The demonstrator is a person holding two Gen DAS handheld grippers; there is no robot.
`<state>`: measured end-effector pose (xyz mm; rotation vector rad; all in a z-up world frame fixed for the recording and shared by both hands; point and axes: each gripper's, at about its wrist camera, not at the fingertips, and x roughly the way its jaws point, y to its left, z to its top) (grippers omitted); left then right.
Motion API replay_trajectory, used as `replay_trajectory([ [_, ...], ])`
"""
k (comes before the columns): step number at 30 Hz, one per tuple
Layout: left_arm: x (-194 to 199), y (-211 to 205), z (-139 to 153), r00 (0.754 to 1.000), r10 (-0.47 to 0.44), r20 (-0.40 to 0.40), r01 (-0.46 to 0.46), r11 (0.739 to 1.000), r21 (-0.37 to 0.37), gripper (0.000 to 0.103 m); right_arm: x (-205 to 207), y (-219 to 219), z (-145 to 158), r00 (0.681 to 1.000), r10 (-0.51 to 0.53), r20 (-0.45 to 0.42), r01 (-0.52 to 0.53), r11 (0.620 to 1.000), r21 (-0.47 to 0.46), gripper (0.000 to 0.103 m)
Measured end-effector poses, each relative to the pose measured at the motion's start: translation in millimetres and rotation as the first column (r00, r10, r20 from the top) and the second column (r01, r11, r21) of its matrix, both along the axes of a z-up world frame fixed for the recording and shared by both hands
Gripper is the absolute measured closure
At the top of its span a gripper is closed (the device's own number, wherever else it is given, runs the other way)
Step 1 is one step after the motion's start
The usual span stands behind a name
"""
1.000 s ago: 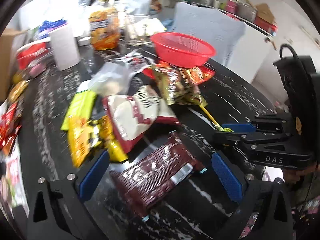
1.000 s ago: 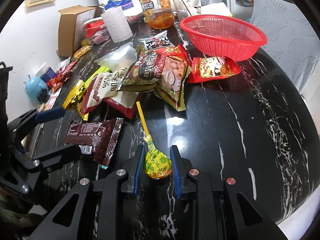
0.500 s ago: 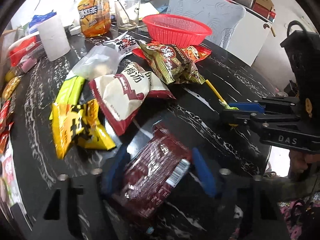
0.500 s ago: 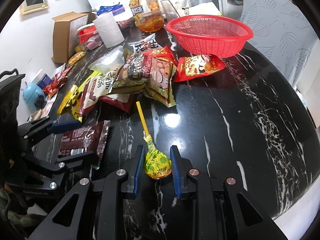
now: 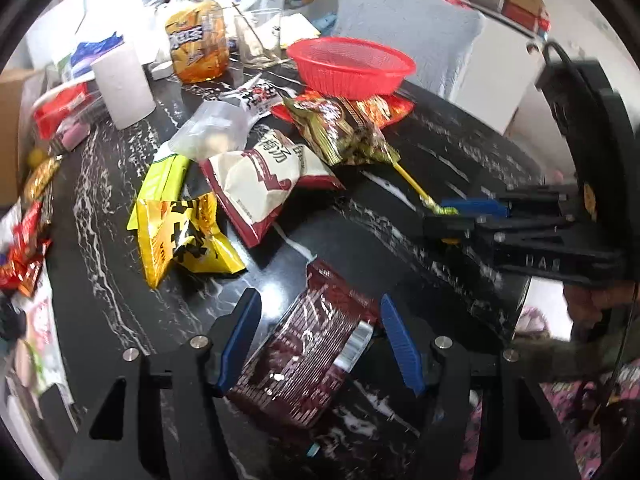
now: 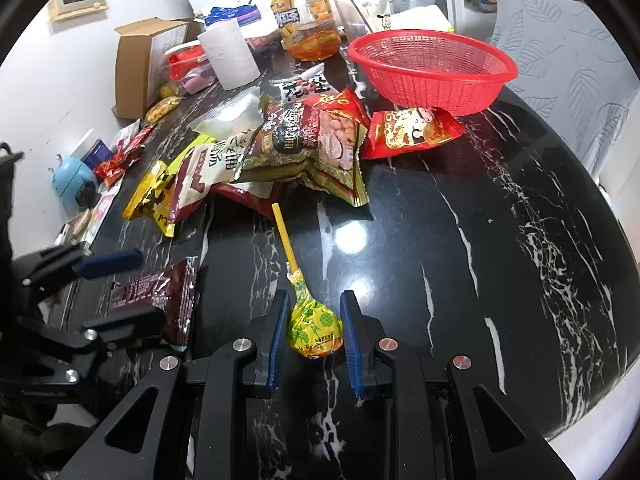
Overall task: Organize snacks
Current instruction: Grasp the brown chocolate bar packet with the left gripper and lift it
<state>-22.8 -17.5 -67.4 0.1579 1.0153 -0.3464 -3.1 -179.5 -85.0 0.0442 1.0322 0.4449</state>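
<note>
The black marble table point(image 6: 460, 208) is covered with snack bags, and the red basket point(image 6: 432, 68) sits empty at the far side, so the sorting is only starting. Both tools are at the pick-up step.

The left gripper point(image 5: 320, 344) is around the dark red snack packet point(image 5: 308, 348). Its blue fingers point(image 5: 240, 340) are spread, one on each side of the packet, and do not look like they squeeze it yet. The packet lies flat on the table near the front edge.

The right gripper point(image 6: 314, 332) is around the yellow lollipop point(image 6: 314, 328). Its fingers point(image 6: 280, 336) sit just beside the candy head, with a small gap on each side. The stick points away toward the pile of bags.

Next, I think each tool has to close on its snack, lift it, and carry it over the pile to the basket.

Compared with a second ago, the left fingers are closer together and further over the packet. The right fingers are a little wider than before, when they pinched the lollipop.
</note>
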Motion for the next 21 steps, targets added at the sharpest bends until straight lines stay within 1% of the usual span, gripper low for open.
replay_trajectory([
  [1,0.1,0.0,-2.3,1.000,-0.008,-0.013,0.009,1.000,0.013,0.042,0.0,0.5,0.0,1.000,0.002,0.000,-0.002,1.000,-0.001,0.078],
  [3,0.0,2.8,-7.9,0.998,-0.029,-0.057,0.029,1.000,-0.005,0.042,-1.4,1.7,-0.2,1.000,0.008,0.001,-0.008,1.000,-0.001,0.078],
  [4,-0.4,3.6,-9.8,0.997,-0.030,-0.067,0.030,1.000,-0.002,0.042,-2.2,3.1,-0.2,1.000,0.015,0.002,-0.015,1.000,-0.003,0.078],
  [7,1.5,5.8,-19.7,0.994,-0.031,-0.101,0.037,0.998,0.054,0.042,-3.9,5.2,0.3,1.000,0.027,0.002,-0.027,1.000,-0.006,0.078],
  [8,1.7,7.5,-22.6,0.993,-0.033,-0.113,0.040,0.998,0.053,0.036,-4.2,5.8,0.5,1.000,0.029,0.003,-0.029,1.000,-0.007,0.078],
  [12,0.7,10.1,-22.5,0.996,-0.020,-0.086,0.024,0.999,0.042,0.035,-6.1,7.7,0.9,0.999,0.034,0.003,-0.034,0.999,-0.011,0.078],
  [13,0.4,11.5,-22.6,0.998,-0.007,-0.070,0.009,0.999,0.036,0.036,-5.7,8.1,1.0,0.999,0.036,0.003,-0.036,0.999,-0.011,0.078],
  [14,-0.1,13.3,-22.2,0.998,0.012,-0.054,-0.010,1.000,0.027,0.049,-5.6,7.9,0.7,0.999,0.037,0.002,-0.037,0.999,-0.011,0.078],
  [16,2.1,13.6,-19.6,0.998,0.023,-0.053,-0.022,1.000,0.017,0.055,-5.2,9.0,0.5,0.999,0.042,0.001,-0.042,0.999,-0.007,0.078],
  [18,4.1,14.3,-16.3,0.998,0.030,-0.060,-0.032,0.999,-0.018,0.056,-5.2,7.8,0.0,0.999,0.044,-0.001,-0.044,0.999,0.003,0.078],
  [21,6.4,9.3,-13.2,0.997,0.025,-0.069,-0.028,0.999,-0.046,0.056,-4.1,5.7,-0.6,0.999,0.051,-0.008,-0.050,0.999,0.021,0.078],
])
